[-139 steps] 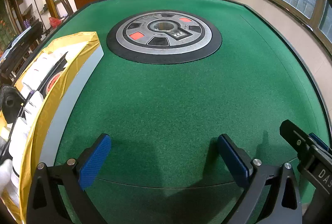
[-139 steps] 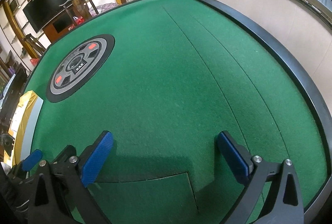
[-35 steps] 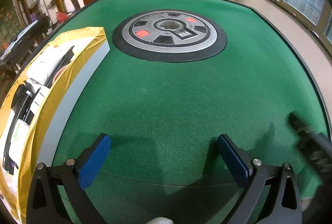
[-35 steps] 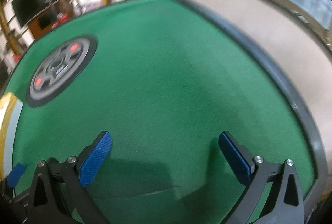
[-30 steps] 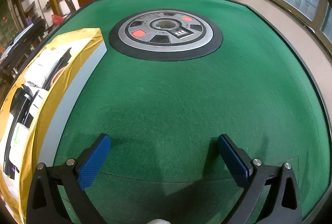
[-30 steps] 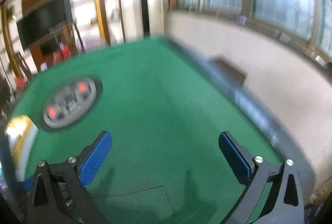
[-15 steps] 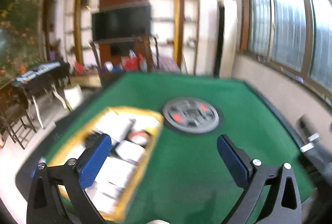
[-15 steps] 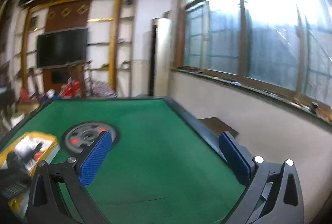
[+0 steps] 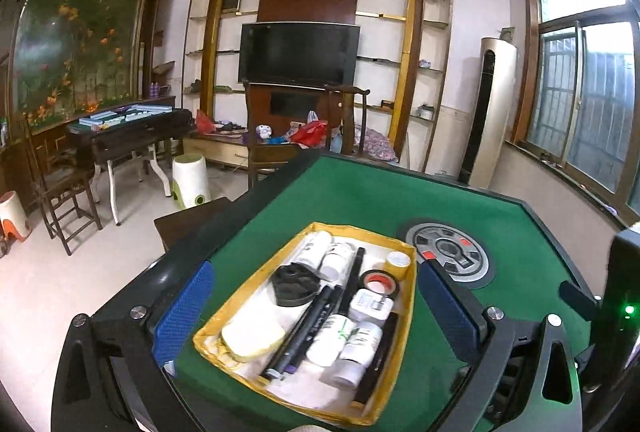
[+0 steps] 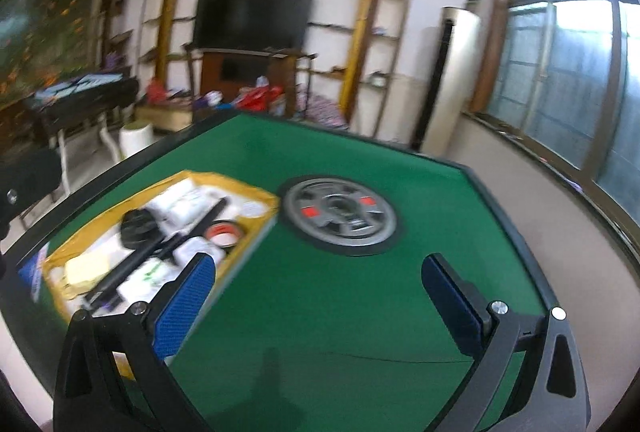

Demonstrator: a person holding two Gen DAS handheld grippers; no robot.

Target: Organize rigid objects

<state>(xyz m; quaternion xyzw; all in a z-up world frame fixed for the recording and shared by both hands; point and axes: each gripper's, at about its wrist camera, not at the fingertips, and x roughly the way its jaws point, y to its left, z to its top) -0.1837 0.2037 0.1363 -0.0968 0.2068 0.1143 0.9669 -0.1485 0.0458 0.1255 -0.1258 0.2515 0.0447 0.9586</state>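
Observation:
A gold-rimmed tray (image 9: 404, 336) lies on the green table (image 9: 360, 200) and holds several items: white bottles (image 9: 348, 344), black markers (image 9: 308, 328), a red tape roll (image 9: 378, 282), a black round piece (image 9: 294, 286), a white charger (image 9: 370, 306) and a pale sponge (image 9: 252, 340). My left gripper (image 9: 316, 306) hovers high above the tray, open and empty. In the blurred right wrist view the same tray (image 10: 264, 198) sits at the left, and my right gripper (image 10: 320, 296) hangs open and empty over bare felt.
A round grey control hub (image 9: 448, 256) (image 10: 340, 214) sits in the table's middle. The table has a raised black rim (image 9: 200, 244). Chairs, another table (image 9: 128, 128) and a white stool (image 9: 190, 180) stand on the floor beyond. The other gripper's body (image 9: 616, 312) shows at the right.
Both grippers have risen from just above the felt to well over the table and tilted up; the whole tray and room are in sight now. Both stayed open and empty.

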